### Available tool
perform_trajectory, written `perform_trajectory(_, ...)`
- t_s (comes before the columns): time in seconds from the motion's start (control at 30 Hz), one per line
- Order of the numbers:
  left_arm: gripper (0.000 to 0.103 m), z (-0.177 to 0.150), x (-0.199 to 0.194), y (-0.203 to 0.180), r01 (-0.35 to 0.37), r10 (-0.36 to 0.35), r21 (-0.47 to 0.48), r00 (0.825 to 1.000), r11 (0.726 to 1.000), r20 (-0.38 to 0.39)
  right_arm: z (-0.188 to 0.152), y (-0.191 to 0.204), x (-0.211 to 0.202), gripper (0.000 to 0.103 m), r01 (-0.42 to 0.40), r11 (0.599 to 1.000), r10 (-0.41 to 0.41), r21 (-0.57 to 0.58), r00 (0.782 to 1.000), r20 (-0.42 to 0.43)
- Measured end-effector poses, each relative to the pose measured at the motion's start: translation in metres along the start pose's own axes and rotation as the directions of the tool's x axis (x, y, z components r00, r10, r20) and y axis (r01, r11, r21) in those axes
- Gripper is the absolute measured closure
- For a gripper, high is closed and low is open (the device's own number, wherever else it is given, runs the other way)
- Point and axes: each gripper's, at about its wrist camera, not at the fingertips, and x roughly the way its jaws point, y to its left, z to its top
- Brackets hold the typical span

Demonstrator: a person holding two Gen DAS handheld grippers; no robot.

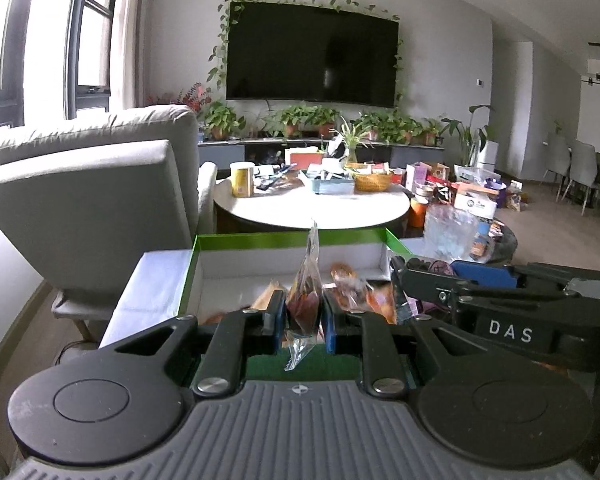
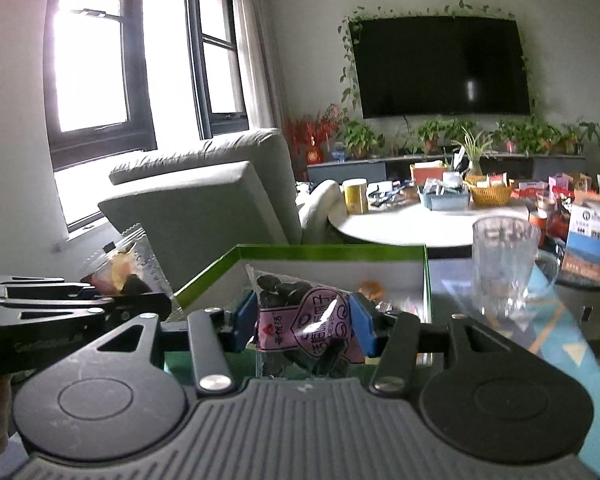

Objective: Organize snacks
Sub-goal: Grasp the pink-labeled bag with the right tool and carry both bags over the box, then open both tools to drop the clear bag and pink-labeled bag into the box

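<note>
The left gripper [image 1: 302, 312] pinches a clear snack packet [image 1: 305, 296] edge-on between nearly closed pads, above the green-rimmed box [image 1: 284, 236] at 12 o'clock. The right gripper [image 2: 302, 316] clamps a pink-labelled packet [image 2: 308, 324] crosswise; a glass [image 2: 500, 264] stands at 2 o'clock.

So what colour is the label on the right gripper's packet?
Pink label on the packet; right wrist view.

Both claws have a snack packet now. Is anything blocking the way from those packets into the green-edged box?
Nothing visible does. The left gripper pinches a clear packet and the right gripper a pink packet, both just before the open box. The drinking glass stands off to the box's right.
</note>
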Motion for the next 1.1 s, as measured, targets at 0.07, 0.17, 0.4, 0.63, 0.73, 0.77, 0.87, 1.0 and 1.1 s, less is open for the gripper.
perform_trajectory(0.07,0.085,0.006,0.011,0.002,-0.013,0.013,0.0,1.0,1.0,0.002,0.005,-0.006,0.012,0.052,-0.004,1.0,0.004,0.005,1.0,-0.003)
perform_trajectory(0.17,0.085,0.014,0.029,0.005,-0.023,0.023,-0.003,1.0,1.0,0.004,0.007,-0.017,0.029,0.052,0.03,0.999,-0.029,0.023,0.999,-0.029)
perform_trajectory(0.4,0.085,0.024,0.075,0.009,-0.033,0.032,-0.005,0.999,0.999,-0.021,0.013,-0.03,0.052,0.052,0.063,0.997,-0.062,0.043,0.997,-0.035)
perform_trajectory(0.63,0.085,0.016,0.11,0.014,-0.043,0.042,-0.019,0.997,0.999,-0.068,0.012,-0.034,0.077,0.052,0.067,0.996,-0.065,0.052,0.997,-0.043)
perform_trajectory(0.73,0.085,0.011,0.121,0.013,-0.053,0.052,-0.005,0.994,0.999,-0.095,0.007,-0.033,0.087,0.052,0.079,0.996,-0.077,0.047,0.996,-0.052)
perform_trajectory(0.77,0.082,0.009,0.122,0.012,-0.055,0.055,0.002,0.993,0.998,-0.105,0.006,-0.033,0.088,0.052,0.081,0.996,-0.078,0.048,0.995,-0.059)
perform_trajectory(0.87,0.068,0.005,0.123,0.008,-0.061,0.063,0.021,0.991,0.998,-0.115,0.001,-0.032,0.087,0.052,0.074,0.997,-0.071,0.038,0.995,-0.075)
perform_trajectory(1.0,0.066,0.001,0.115,0.003,-0.08,0.084,0.042,0.989,0.996,-0.119,-0.004,-0.03,0.079,0.052,0.073,0.997,-0.071,0.023,0.993,-0.094)
perform_trajectory(1.1,0.063,-0.002,0.103,0.002,-0.083,0.086,0.034,0.989,0.996,-0.119,-0.007,-0.027,0.069,0.052,0.102,0.995,-0.1,0.015,0.991,-0.092)
